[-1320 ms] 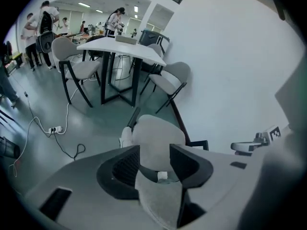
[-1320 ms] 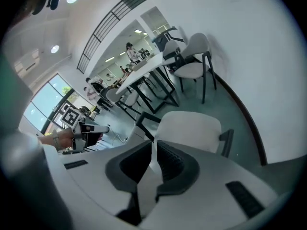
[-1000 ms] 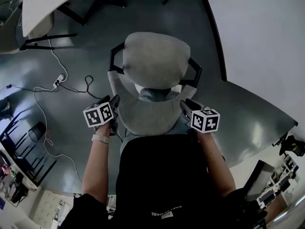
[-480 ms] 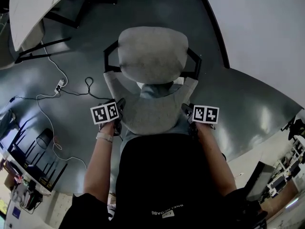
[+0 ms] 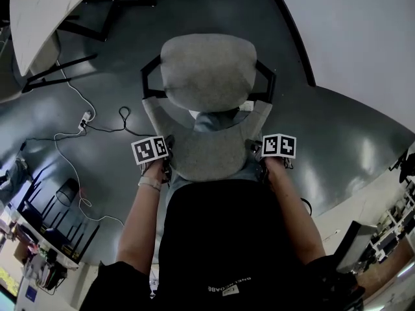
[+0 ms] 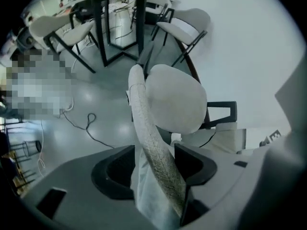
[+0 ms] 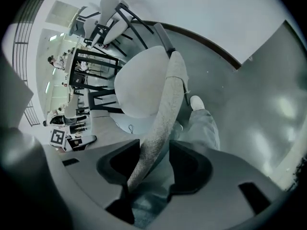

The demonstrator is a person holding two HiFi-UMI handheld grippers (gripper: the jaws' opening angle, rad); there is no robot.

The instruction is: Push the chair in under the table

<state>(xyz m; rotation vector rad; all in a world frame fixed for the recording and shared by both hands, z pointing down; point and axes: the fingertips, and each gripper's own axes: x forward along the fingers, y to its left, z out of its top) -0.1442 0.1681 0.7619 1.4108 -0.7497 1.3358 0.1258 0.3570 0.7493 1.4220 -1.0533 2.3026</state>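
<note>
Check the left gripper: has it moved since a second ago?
Yes. The left gripper has come in toward the chair backrest; its jaws, just opening, now straddle the backrest's left edge.

glossy dark grey floor (image 5: 350,154); second white table (image 5: 45,5), black legs, far left; power strip (image 5: 85,116), cables on floor.

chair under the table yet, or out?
Out: the chair seat shows whole on open floor, clear of the white table edge.
</note>
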